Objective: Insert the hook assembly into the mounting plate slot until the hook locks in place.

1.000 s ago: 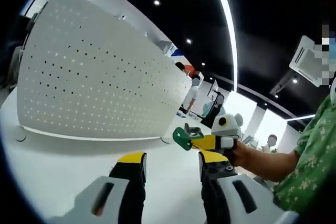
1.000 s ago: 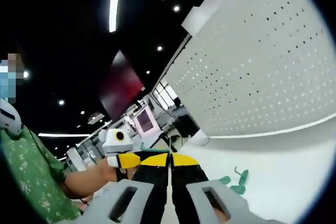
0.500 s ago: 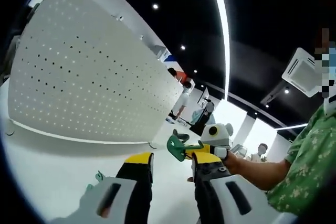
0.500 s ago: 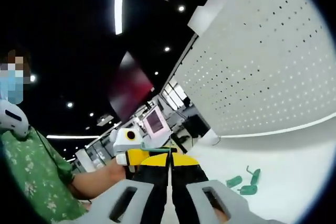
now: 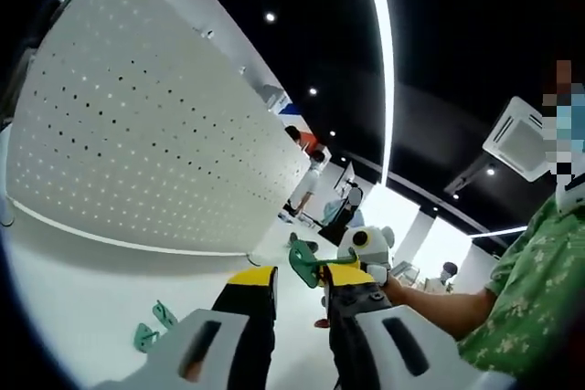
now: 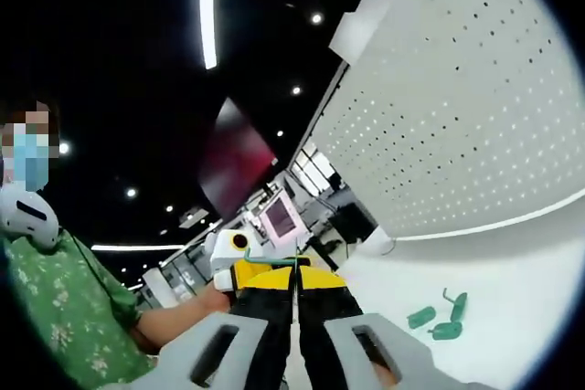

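A tall white pegboard plate [image 5: 137, 134] stands on the white table, also seen in the right gripper view [image 6: 457, 116]. My right gripper [image 5: 324, 265] enters the left gripper view from the right, shut on a green hook [image 5: 304, 262]. That hook hangs just over the gap between the yellow-tipped jaws of my left gripper [image 5: 300, 279], which is open. In the right gripper view my right gripper [image 6: 294, 273] has its jaws pressed together, with a thin green edge of the hook [image 6: 272, 261] showing at the tips. The left gripper [image 6: 239, 271] sits just behind them.
Loose green hooks [image 5: 151, 328] lie on the table in front of the pegboard, also seen at lower right in the right gripper view [image 6: 441, 320]. A person's green patterned sleeve [image 5: 521, 299] fills the right side. People and furniture stand far behind.
The left jaws have drawn closer together, and the right gripper with the green hook has come nearer, over their gap. Both views shifted, bringing the loose hooks on the table into sight.
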`<action>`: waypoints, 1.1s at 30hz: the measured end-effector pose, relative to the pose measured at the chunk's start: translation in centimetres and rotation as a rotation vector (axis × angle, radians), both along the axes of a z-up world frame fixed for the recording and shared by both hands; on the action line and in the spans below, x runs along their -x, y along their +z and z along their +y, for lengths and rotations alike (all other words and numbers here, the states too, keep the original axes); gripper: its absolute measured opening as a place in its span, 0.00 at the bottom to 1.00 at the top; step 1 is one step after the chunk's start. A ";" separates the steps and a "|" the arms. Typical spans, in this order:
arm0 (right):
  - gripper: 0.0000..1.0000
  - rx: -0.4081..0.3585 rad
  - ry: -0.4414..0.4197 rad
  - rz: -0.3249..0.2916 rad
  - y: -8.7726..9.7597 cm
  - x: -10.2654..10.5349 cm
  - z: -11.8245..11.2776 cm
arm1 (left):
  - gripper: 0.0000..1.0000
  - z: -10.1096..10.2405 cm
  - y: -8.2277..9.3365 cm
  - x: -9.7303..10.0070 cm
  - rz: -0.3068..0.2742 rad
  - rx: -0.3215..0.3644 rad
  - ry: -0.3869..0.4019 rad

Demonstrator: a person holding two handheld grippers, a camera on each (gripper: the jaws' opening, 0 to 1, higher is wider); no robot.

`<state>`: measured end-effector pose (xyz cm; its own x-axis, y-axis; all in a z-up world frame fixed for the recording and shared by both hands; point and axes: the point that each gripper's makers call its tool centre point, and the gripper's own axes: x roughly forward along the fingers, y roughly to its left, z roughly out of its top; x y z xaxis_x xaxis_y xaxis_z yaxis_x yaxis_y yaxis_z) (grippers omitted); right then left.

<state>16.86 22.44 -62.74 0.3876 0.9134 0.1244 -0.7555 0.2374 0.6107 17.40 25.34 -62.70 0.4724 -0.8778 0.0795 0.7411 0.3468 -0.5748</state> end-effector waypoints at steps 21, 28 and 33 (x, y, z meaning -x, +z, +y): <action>0.00 -0.074 0.022 0.024 0.6 0.4 0.2 | 0.09 0.2 0.9 -0.1 0.037 0.114 -0.017; 0.00 -0.095 0.028 0.031 0.7 0.6 0.2 | 0.05 0.1 1.0 0.0 0.042 0.125 -0.018; 0.00 -0.101 0.024 0.034 0.6 0.6 0.2 | 0.04 0.1 1.0 0.1 0.043 0.122 -0.018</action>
<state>16.28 22.65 -62.13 0.3711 0.9061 0.2031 -0.7384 0.1554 0.6562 17.29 25.41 -61.69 0.4621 -0.8711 0.1662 0.7205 0.2595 -0.6431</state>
